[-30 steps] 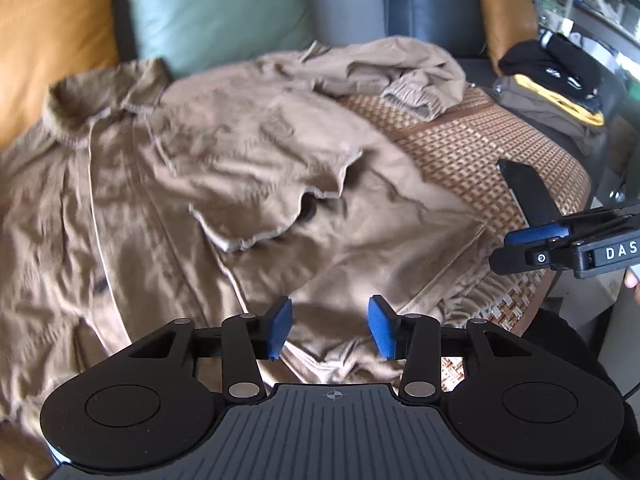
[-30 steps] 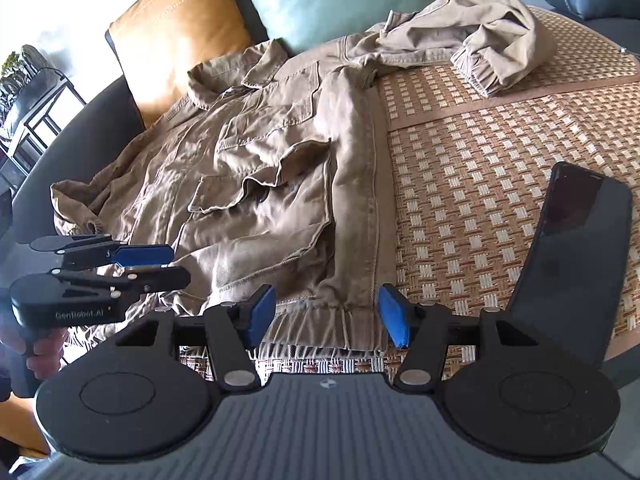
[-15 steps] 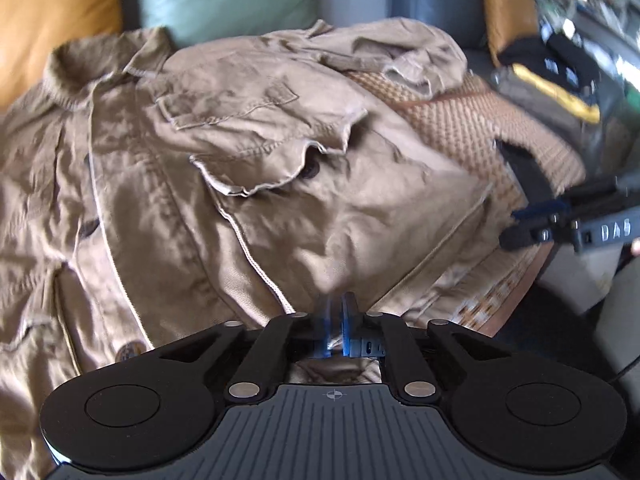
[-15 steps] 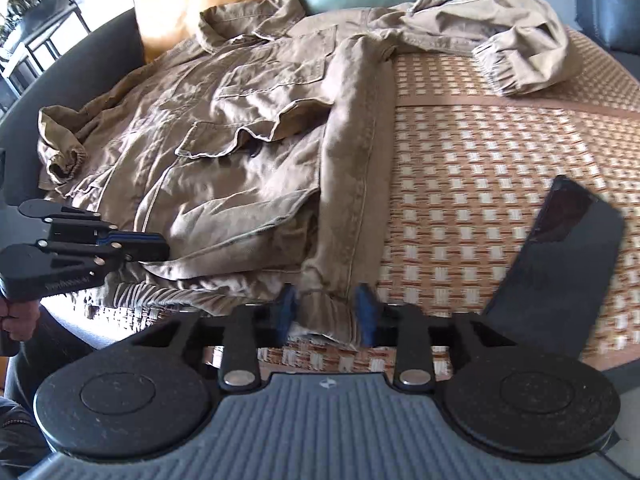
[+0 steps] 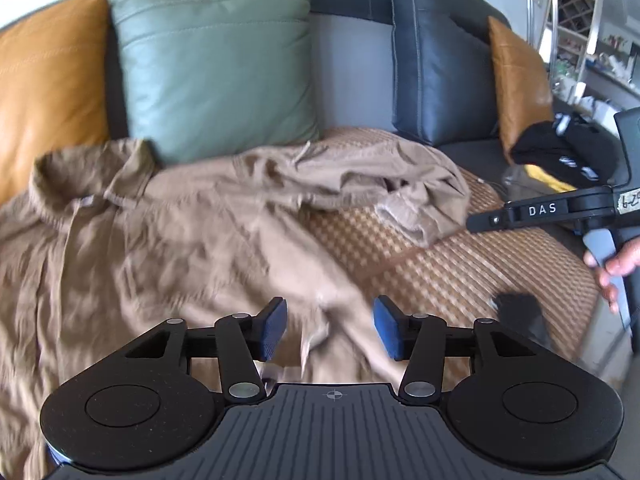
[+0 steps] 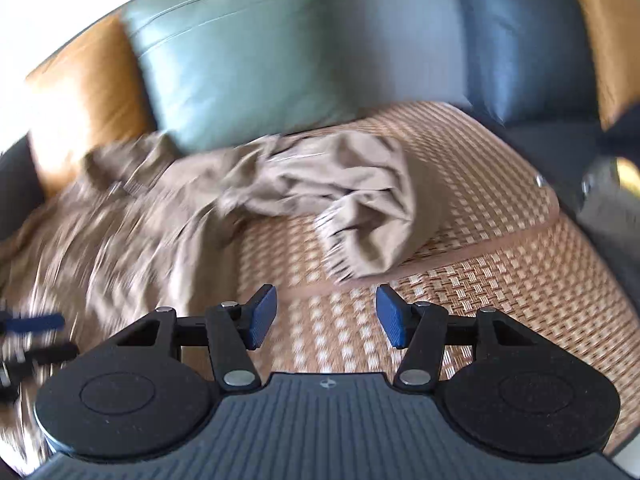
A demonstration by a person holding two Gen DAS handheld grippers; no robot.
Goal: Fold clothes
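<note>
Both grippers are letting go, jaws opening with nothing pinched: left gripper [image 5: 330, 330] over the jacket [image 5: 168, 248], right gripper [image 6: 326, 316] over the mat [image 6: 460, 280], jacket at its 10 o'clock.

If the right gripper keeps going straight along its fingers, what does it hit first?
Probably the bare woven mat: the right gripper, its jaws opening with nothing between them, points down at it. The jacket's cuffed sleeve lies just beyond; blur leaves depth unclear.

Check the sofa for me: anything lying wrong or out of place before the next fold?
The tan jacket is rumpled, its right sleeve bunched in a heap on the woven mat. A dark phone-like slab sits near the mat's edge.
</note>
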